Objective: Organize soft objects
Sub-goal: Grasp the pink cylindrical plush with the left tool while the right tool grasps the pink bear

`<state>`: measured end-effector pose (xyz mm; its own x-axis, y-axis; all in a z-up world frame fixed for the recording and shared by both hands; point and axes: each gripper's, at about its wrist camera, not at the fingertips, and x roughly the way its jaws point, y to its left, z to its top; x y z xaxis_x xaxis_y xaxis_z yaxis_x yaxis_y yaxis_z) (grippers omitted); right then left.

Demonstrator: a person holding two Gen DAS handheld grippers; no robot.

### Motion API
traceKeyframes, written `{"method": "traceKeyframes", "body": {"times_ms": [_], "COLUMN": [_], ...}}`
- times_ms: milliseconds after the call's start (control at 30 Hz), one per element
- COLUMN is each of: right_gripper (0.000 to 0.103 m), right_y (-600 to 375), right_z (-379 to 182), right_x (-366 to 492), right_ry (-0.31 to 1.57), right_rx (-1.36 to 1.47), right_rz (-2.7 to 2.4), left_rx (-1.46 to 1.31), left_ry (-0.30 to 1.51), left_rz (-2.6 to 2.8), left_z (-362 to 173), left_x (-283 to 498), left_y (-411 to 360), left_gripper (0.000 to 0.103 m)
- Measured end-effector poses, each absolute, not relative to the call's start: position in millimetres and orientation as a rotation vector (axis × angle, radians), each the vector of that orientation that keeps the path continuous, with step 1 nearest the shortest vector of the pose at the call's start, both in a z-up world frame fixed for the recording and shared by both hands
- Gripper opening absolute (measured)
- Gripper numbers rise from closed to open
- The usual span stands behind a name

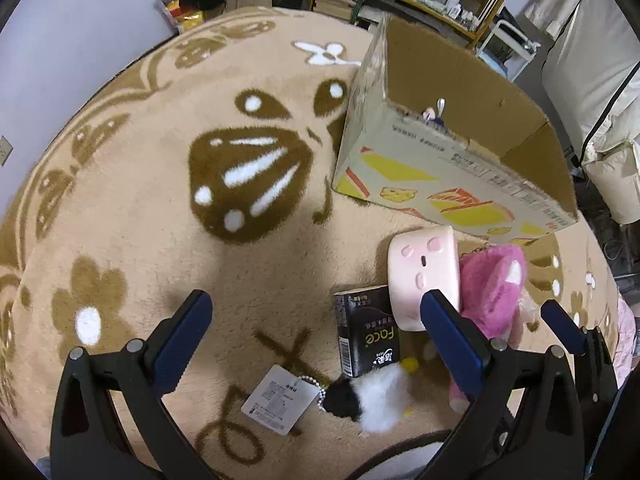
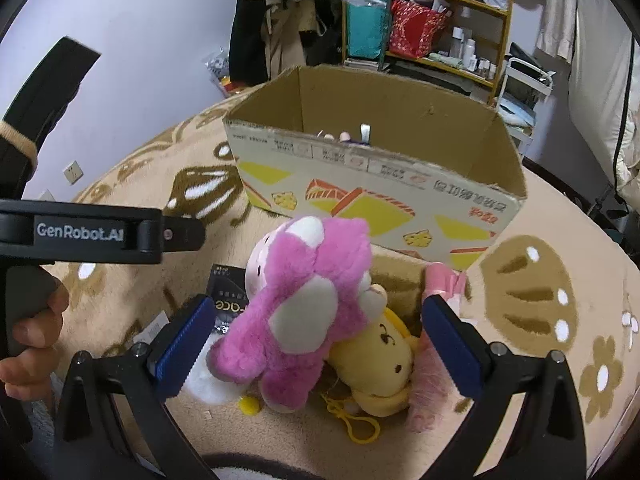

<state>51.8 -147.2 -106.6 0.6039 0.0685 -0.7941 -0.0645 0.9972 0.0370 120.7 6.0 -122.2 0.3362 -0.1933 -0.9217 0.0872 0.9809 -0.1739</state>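
Observation:
A pink plush toy (image 2: 304,308) lies on the beige rug between the open fingers of my right gripper (image 2: 316,344), on top of a yellow plush (image 2: 380,364). It also shows in the left wrist view (image 1: 492,292). A pale pink squishy with a face (image 1: 424,272) leans beside it. A black and white fluffy toy (image 1: 372,400) with a paper tag (image 1: 278,400) lies between the open fingers of my left gripper (image 1: 316,344). An open cardboard box (image 2: 376,184) stands behind the toys, with a small toy (image 2: 344,136) inside.
A black tissue pack (image 1: 366,330) lies by the squishy. A pink soft item (image 2: 436,344) lies right of the yellow plush. Shelves (image 2: 424,20) and hanging clothes stand behind the rug. The left gripper's handle (image 2: 100,234) crosses the right wrist view.

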Motion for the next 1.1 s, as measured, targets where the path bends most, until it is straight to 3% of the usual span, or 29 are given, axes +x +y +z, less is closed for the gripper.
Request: {"method": "traceKeyframes", "body": {"times_ms": [233, 367, 500, 600, 633, 867, 1100], "right_gripper": [0.097, 0.084, 0.079, 0.064, 0.048, 0.039, 0.037], "right_y": [-150.8, -154.0, -157.1, -165.1, -166.7, -166.8, -182.1], "right_z": [-122.6, -126.6, -125.7, -119.1, -116.3, -110.2, -103.2], "right_x": [62.2, 65.3, 65.2, 64.4, 64.6, 62.9, 57.9], "right_ry": [0.965, 0.985, 0.984, 0.961, 0.956, 0.955, 0.956], "right_rx": [0.032, 0.080, 0.117, 0.182, 0.199, 0.178, 0.214], "right_rz": [0.080, 0.120, 0.134, 0.150, 0.158, 0.163, 0.124], "left_rx": [-0.085, -0.092, -0.092, -0.091, -0.092, -0.095, -0.103], "left_ry": [1.264, 1.260, 1.237, 1.229, 1.226, 1.236, 1.256], "left_rz": [-0.199, -0.221, -0.258, -0.292, -0.300, -0.353, -0.415], "left_z": [-142.0, -145.2, -144.7, -145.7, -146.2, -149.9, -150.3], "left_x": [127.7, 130.3, 133.5, 137.9, 139.4, 144.2, 151.3], "left_y": [-4.7, -9.6, -16.5, -23.7, -26.6, -41.5, -59.3], "left_gripper": [0.103, 0.103, 0.103, 0.103, 0.102, 0.102, 0.102]}}
